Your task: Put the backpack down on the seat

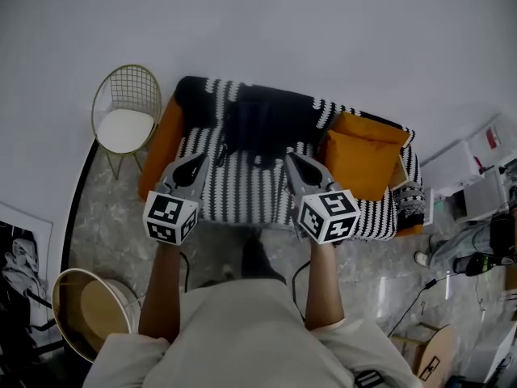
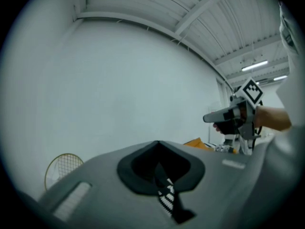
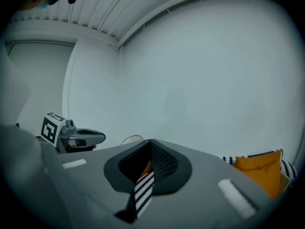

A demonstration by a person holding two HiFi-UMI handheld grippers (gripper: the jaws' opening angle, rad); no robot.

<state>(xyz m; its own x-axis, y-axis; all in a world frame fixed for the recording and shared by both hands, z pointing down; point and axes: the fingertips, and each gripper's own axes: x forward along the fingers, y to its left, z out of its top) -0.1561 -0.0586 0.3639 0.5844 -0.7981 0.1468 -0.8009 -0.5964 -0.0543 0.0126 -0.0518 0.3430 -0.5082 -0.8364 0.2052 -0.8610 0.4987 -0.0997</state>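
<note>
A black backpack (image 1: 262,120) lies against the back of a sofa (image 1: 242,188) covered in black-and-white stripes; one strap hangs toward the seat. My left gripper (image 1: 198,162) and right gripper (image 1: 295,160) hover side by side over the front of the seat, just short of the backpack, both shut with nothing in them. In the left gripper view the closed jaws (image 2: 158,144) point at the white wall, with the right gripper (image 2: 228,116) off to the right. The right gripper view has its closed jaws (image 3: 150,142) and the left gripper (image 3: 86,138) at its left.
Orange cushions (image 1: 361,156) fill the sofa's right end. A gold wire chair (image 1: 125,111) stands left of the sofa, and a round basket (image 1: 89,314) sits near my left arm. Boxes, cables and gear (image 1: 477,192) crowd the floor at right.
</note>
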